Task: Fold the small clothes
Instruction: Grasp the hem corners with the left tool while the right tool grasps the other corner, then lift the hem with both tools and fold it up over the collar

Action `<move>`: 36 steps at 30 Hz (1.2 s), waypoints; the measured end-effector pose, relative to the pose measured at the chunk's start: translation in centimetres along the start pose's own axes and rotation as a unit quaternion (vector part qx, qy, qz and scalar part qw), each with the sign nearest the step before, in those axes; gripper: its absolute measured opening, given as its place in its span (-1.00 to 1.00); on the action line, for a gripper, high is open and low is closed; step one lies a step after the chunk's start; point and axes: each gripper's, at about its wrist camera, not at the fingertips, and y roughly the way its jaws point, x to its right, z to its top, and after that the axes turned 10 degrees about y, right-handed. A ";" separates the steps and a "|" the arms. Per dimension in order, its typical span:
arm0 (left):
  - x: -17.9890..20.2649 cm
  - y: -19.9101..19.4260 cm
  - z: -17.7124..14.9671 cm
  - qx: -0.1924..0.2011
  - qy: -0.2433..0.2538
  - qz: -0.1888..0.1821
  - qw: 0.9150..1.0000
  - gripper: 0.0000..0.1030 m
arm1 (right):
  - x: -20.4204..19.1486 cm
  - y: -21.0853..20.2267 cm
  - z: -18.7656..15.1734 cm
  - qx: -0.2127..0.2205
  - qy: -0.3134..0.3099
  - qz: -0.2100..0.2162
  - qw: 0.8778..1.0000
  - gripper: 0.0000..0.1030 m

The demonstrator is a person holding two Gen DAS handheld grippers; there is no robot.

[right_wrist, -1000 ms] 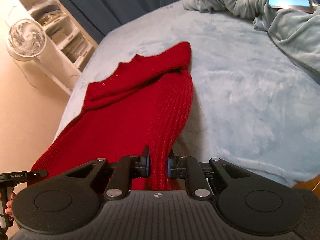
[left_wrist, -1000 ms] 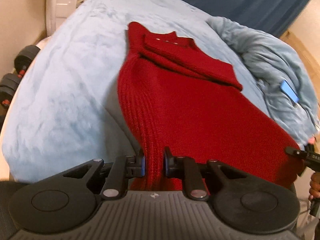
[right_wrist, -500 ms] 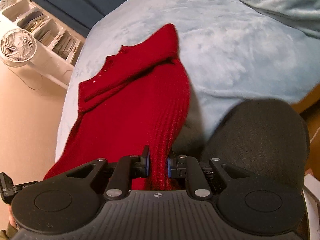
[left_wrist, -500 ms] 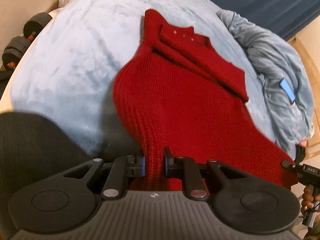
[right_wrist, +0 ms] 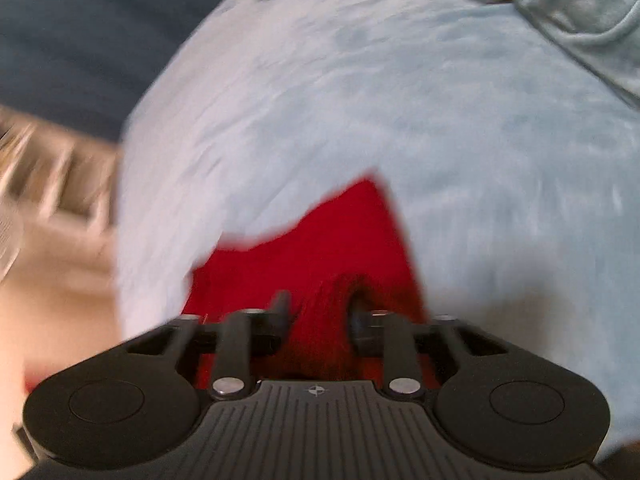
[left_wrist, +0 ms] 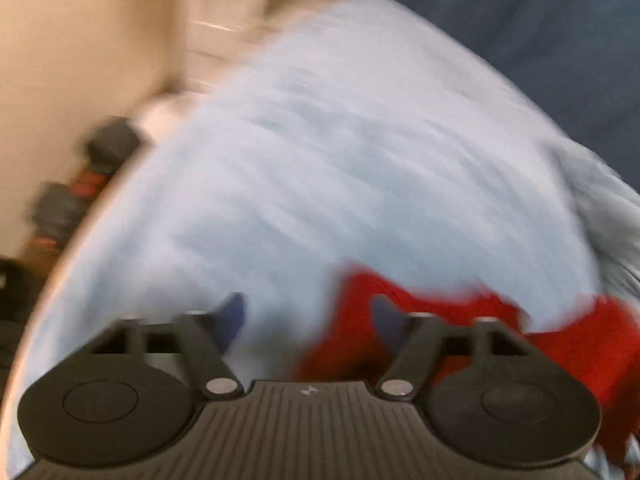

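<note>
— Both claws have swung forward over the bed (left_wrist: 320,152) since half a second ago, carrying the hem up; the red sweater (right_wrist: 320,248), stretched long then, is now lying bunched near the bed's near side.

— And the bed is filling both views, blurred by the motion?

— Yes. Next down in size, the sweater is sitting doubled on the blue cover, right of the left claw (left_wrist: 306,316), which is standing wide with nothing between its fingers.

— The right claw (right_wrist: 320,312)?

— It is narrow, pinching a ridge of red knit.

— So the fold is landing.

— I am judging so. Doing it well probably means lowering the right corner flat, matching edges, then letting go without dragging the knit back.
</note>
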 end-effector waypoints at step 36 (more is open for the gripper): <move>1.9 9.4 -2.7 0.011 0.104 0.028 0.994 0.04 | 3.2 10.0 -0.4 0.156 -0.090 -0.063 0.982 -0.33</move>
